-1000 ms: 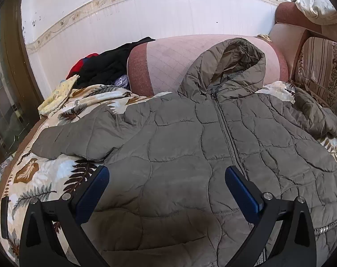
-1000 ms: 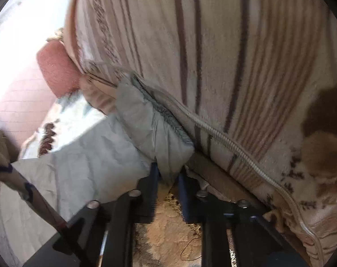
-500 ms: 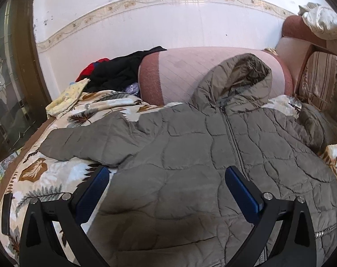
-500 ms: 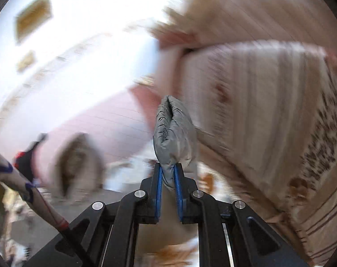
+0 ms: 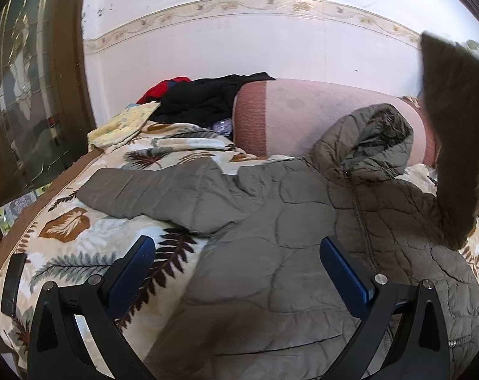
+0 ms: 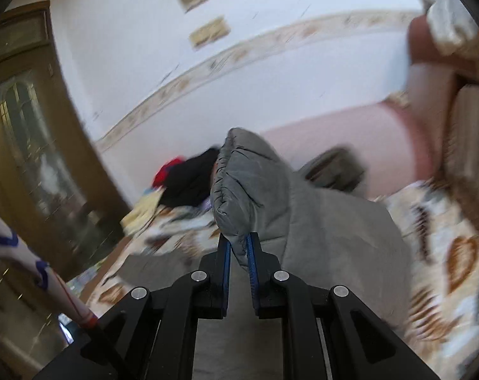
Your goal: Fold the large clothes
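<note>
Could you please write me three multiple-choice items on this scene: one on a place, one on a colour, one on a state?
1. Where does the hood of the jacket rest?
A. Against the pink bolster
B. On the floor
C. Over the black clothes

2. What colour are the pads on the left gripper?
A. Red
B. Blue
C. Yellow

3. What is the right gripper doing?
A. Standing wide open over the bedspread
B. Shut on nothing
C. Shut on the cuff of a jacket sleeve

Answers:
1. A: the hood leans on the bolster at the head of the bed.
2. B: both pads show blue in the left wrist view.
3. C: the grey cuff is pinched between its jaws and lifted above the bed.
</note>
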A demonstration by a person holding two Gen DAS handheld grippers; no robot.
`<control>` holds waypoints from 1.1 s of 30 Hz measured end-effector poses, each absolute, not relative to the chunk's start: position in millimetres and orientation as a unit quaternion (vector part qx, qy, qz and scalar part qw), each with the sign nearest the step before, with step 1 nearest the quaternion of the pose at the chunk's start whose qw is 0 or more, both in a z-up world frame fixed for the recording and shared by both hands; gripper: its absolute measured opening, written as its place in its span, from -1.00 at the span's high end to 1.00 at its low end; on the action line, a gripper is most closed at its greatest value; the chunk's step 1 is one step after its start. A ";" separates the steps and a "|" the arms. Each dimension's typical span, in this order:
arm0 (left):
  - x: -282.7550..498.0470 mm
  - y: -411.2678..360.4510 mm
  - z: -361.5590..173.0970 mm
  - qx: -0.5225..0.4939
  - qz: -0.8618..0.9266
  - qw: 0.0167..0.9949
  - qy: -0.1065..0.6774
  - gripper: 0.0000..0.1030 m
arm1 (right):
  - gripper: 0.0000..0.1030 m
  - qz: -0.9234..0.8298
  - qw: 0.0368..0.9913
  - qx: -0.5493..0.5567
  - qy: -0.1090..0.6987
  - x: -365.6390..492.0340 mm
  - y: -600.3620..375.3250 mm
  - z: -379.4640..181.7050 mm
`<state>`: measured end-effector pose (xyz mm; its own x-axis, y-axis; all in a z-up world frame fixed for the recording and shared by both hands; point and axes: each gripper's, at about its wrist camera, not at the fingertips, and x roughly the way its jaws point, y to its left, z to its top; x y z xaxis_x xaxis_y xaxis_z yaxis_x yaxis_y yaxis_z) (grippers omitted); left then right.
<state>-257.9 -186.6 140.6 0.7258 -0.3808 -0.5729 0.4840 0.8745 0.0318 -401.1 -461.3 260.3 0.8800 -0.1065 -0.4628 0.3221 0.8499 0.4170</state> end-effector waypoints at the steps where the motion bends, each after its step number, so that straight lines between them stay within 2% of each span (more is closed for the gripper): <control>1: -256.6 -184.3 140.2 0.088 -0.232 0.925 0.288 -1.00 | 0.78 -0.106 0.934 0.256 0.226 -391.2 -461.8 245.0; 10: -246.8 -186.3 132.3 0.089 -0.223 0.923 0.301 -1.00 | 0.78 -0.060 0.883 0.335 0.324 -321.8 -444.5 106.2; 13: -244.2 -191.2 131.0 0.088 -0.224 0.922 0.305 -1.00 | 0.70 -0.039 0.870 0.345 0.351 -313.3 -444.7 83.1; 14: -243.2 -192.9 130.6 0.088 -0.225 0.921 0.306 -1.00 | 0.51 -0.033 0.868 0.345 0.355 -312.0 -440.0 82.7; 15: -242.1 -194.7 129.9 0.088 -0.226 0.920 0.307 -1.00 | 0.19 -0.021 0.867 0.342 0.360 -313.3 -439.0 82.9; 16: -240.9 -196.6 129.0 0.089 -0.225 0.920 0.308 -1.00 | 0.06 -0.012 0.871 0.337 0.358 -315.7 -439.0 88.9; 17: -239.7 -198.4 127.9 0.089 -0.225 0.920 0.308 -1.00 | 0.03 -0.010 0.877 0.329 0.351 -321.2 -439.2 94.5; 23: -228.4 -212.6 118.3 0.086 -0.224 0.915 0.325 -1.00 | -0.03 -0.054 0.907 0.293 0.299 -370.3 -460.9 123.8; 28: -213.3 -236.8 86.5 0.112 -0.223 0.897 0.365 -1.00 | -0.03 -0.231 0.882 0.204 0.356 -386.7 -502.7 87.0; 33: -193.8 -258.3 48.8 0.142 -0.215 0.876 0.408 -1.00 | -0.03 -0.236 0.846 0.219 0.425 -370.9 -525.5 35.6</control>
<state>-193.8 -258.3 48.8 0.5744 -0.2599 -0.7762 0.4916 0.8678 0.0732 -370.9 -525.5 35.6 0.5263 -0.2139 -0.8229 0.5858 0.7927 0.1687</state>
